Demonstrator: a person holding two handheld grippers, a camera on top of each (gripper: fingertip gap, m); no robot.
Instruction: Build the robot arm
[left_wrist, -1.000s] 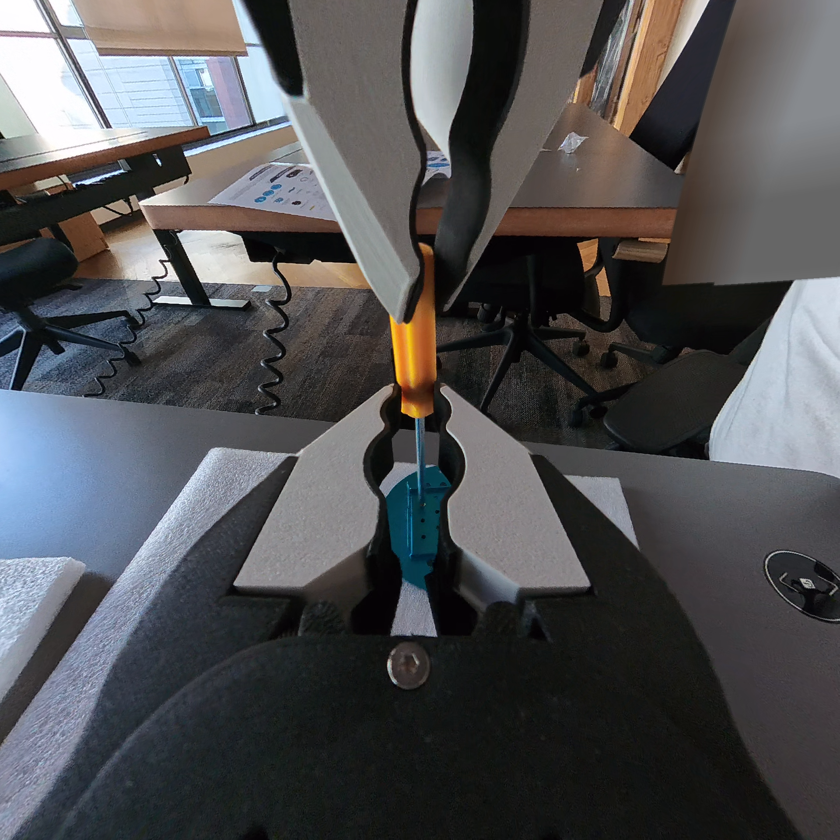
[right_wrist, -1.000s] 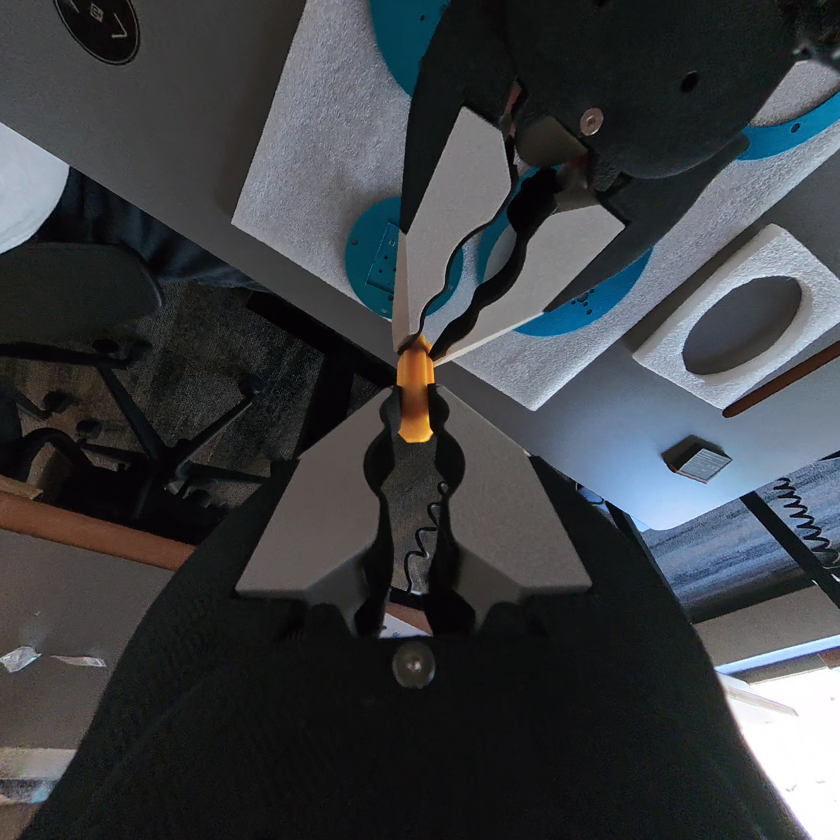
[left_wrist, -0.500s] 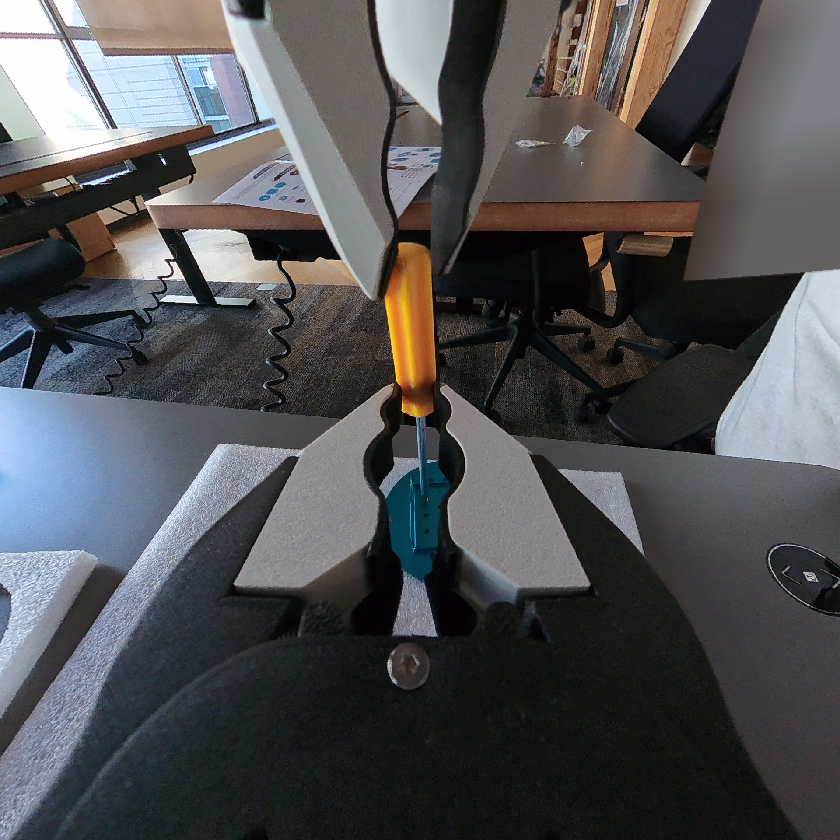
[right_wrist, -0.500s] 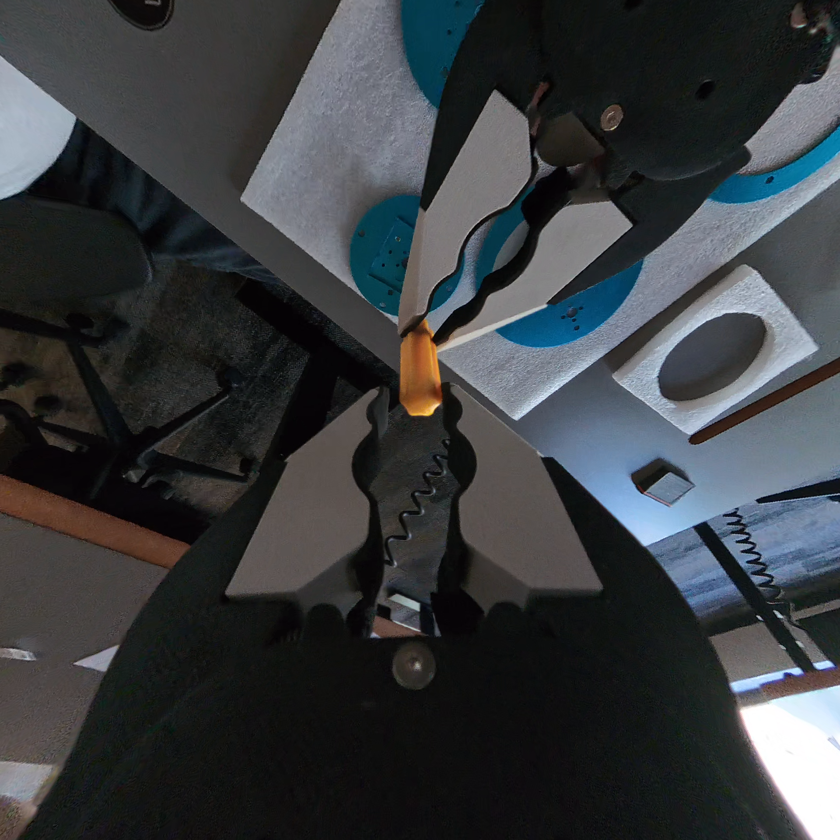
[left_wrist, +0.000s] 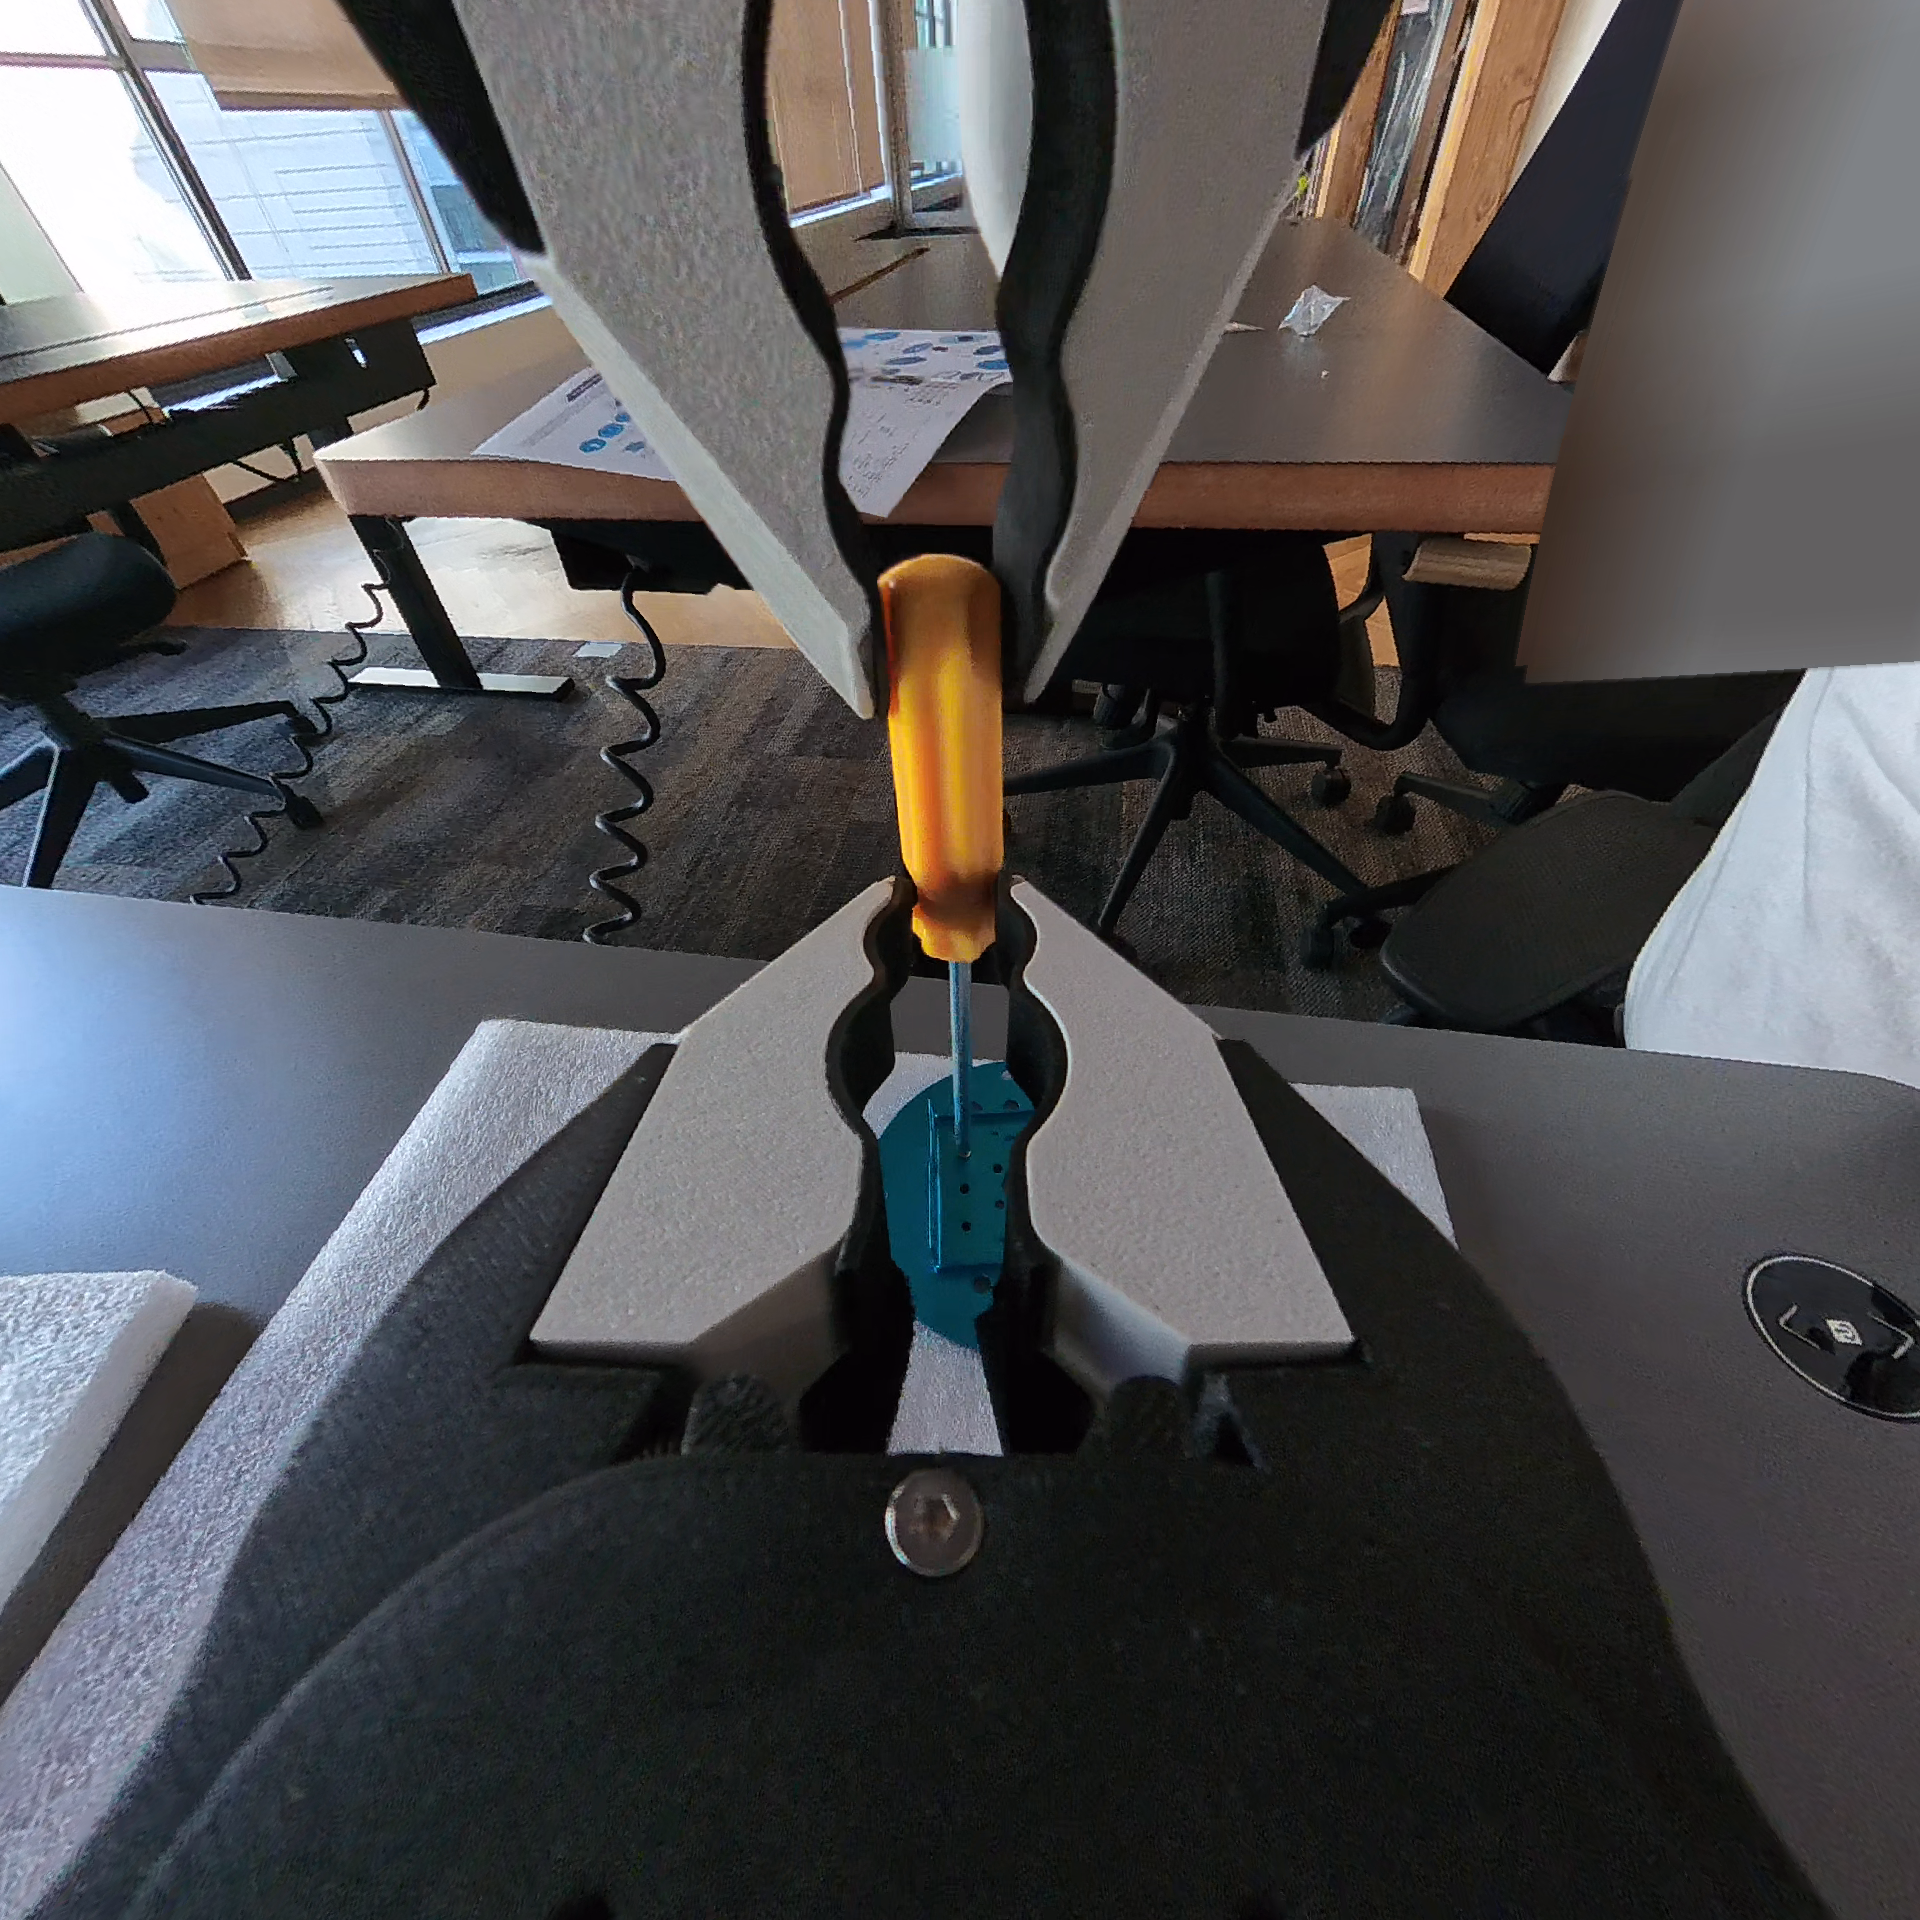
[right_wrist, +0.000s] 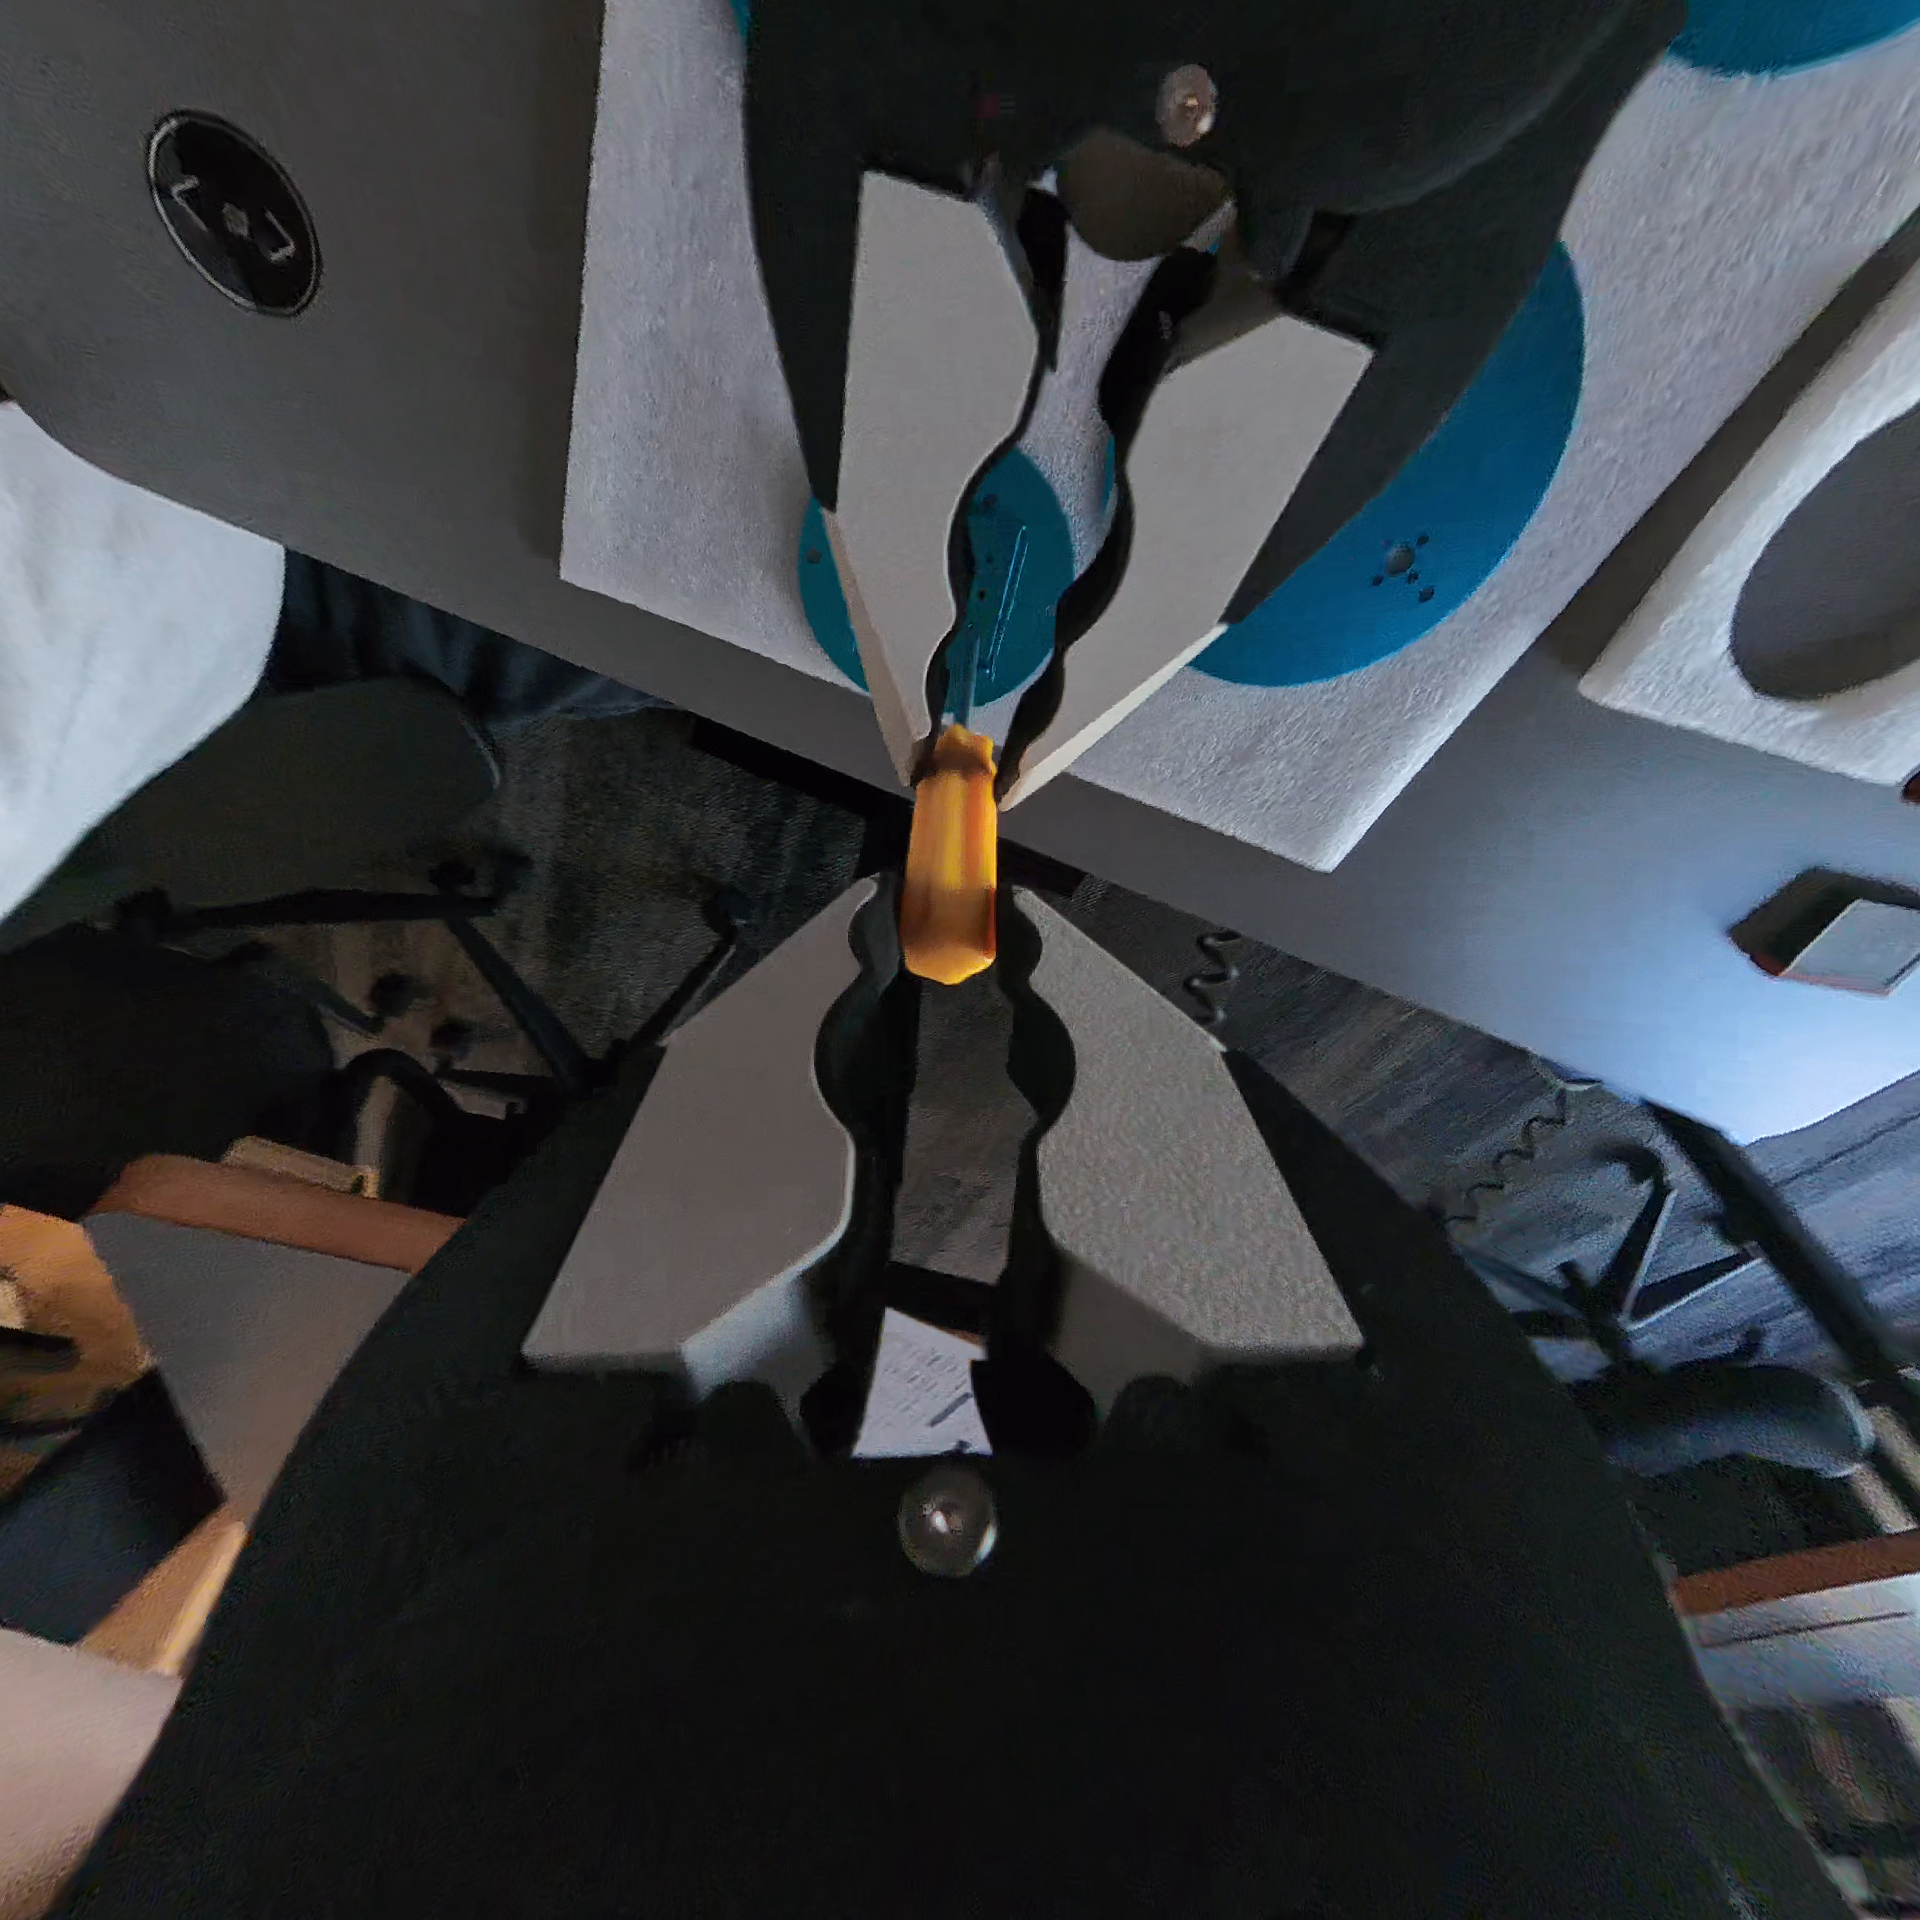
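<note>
An orange-handled screwdriver (left_wrist: 945, 748) stands upright with its thin shaft tip on a small blue round plate (left_wrist: 951, 1226) that carries a raised block with holes. The plate lies on a white foam pad (left_wrist: 499, 1122). My left gripper (left_wrist: 951, 904) is shut on the lower end of the handle. My right gripper (left_wrist: 948, 691) comes down from above, its jaws a little apart on either side of the handle's top. In the right wrist view the handle (right_wrist: 948, 873) sits between the right gripper (right_wrist: 948, 909) and the left gripper (right_wrist: 956, 774), over the blue plate (right_wrist: 1023, 540).
A larger blue disc (right_wrist: 1455, 540) lies on the same foam pad (right_wrist: 707, 416). A foam block with a round hole (right_wrist: 1766, 582) and a small box (right_wrist: 1839, 935) sit on the dark desk. A round black grommet (left_wrist: 1834, 1330) is at the right. A person in white (left_wrist: 1808, 883) is at the right edge. The grippers are tip to tip, or close to it.
The right gripper let go of the handle and drew up to its tip. It has since turned about the handle and come back down around its top. The left gripper kept its hold.
</note>
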